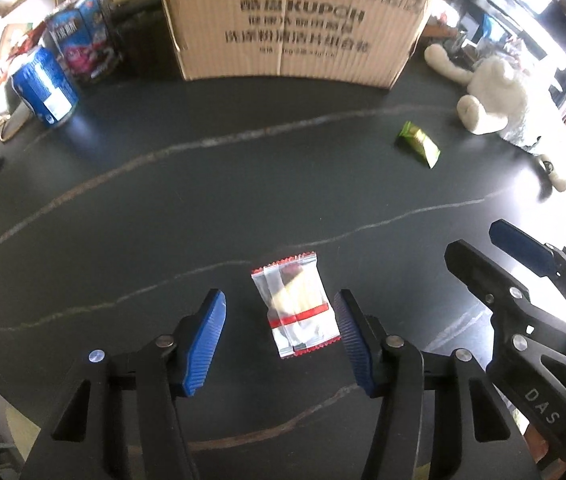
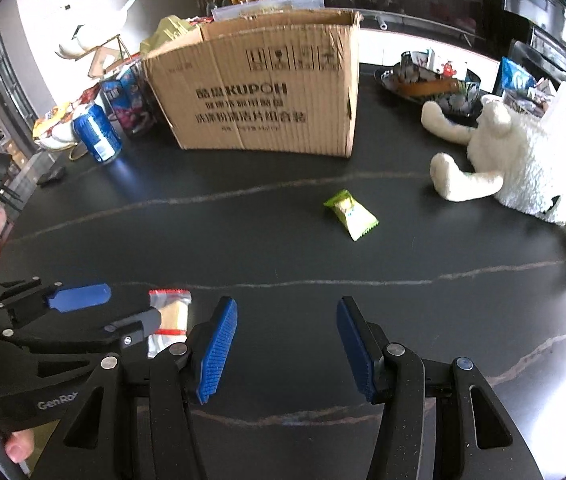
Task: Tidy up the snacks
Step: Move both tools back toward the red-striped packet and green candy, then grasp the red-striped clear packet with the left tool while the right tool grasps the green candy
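Two fisheye views from just behind each pair of tongs, angled steeply down, close over a dark surface (image 1: 163,200). Left view nearer and steeper; right view beside it, on the right. Shared: cardboard box (image 1: 295,20) far, green packet (image 2: 350,214), white plush toy (image 2: 523,168) right.

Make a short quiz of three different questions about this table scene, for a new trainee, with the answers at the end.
1. True or false: the clear snack packet lies between the blue pads of the left hand-held gripper, with gaps at both sides.
2. Which stands nearest the blue can? A) white plush toy B) cardboard box C) green snack packet
3. Fill in: the right hand-held gripper has ____ between its pads.

Key: 1 true; 2 B; 3 nothing, only the dark tabletop.
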`<state>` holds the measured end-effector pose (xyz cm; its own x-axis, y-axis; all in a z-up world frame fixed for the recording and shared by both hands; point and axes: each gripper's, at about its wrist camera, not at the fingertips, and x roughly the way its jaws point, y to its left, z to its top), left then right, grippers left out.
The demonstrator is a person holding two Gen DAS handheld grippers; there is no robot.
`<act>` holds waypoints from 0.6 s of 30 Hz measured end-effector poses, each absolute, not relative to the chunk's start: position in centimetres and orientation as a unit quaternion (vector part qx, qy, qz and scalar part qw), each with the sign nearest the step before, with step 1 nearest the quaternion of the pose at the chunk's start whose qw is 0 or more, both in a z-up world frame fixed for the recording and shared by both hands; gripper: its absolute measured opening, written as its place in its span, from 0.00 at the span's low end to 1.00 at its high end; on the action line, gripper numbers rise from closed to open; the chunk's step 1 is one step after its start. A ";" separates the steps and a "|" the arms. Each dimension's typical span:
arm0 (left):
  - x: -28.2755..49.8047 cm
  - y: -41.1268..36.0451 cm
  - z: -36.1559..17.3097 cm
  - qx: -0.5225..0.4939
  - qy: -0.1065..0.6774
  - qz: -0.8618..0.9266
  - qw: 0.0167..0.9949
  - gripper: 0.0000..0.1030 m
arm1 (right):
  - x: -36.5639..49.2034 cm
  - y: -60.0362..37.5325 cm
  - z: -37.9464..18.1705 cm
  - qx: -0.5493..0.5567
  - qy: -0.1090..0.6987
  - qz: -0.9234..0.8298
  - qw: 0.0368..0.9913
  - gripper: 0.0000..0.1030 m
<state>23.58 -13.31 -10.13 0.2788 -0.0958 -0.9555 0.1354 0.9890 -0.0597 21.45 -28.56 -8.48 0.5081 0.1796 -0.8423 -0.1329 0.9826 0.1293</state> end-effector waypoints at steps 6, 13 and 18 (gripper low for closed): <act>24.0 -13.5 -11.3 0.001 0.609 -0.066 0.791 0.52 | 22.0 -28.8 -9.5 0.035 0.501 0.093 0.859 0.52; 24.6 -14.0 -12.3 -0.009 0.616 -0.065 0.785 0.49 | 22.5 -29.1 -10.3 0.043 0.512 0.090 0.853 0.52; 24.6 -14.0 -13.0 -0.001 0.619 -0.062 0.783 0.47 | 22.8 -29.2 -10.6 0.043 0.517 0.088 0.850 0.52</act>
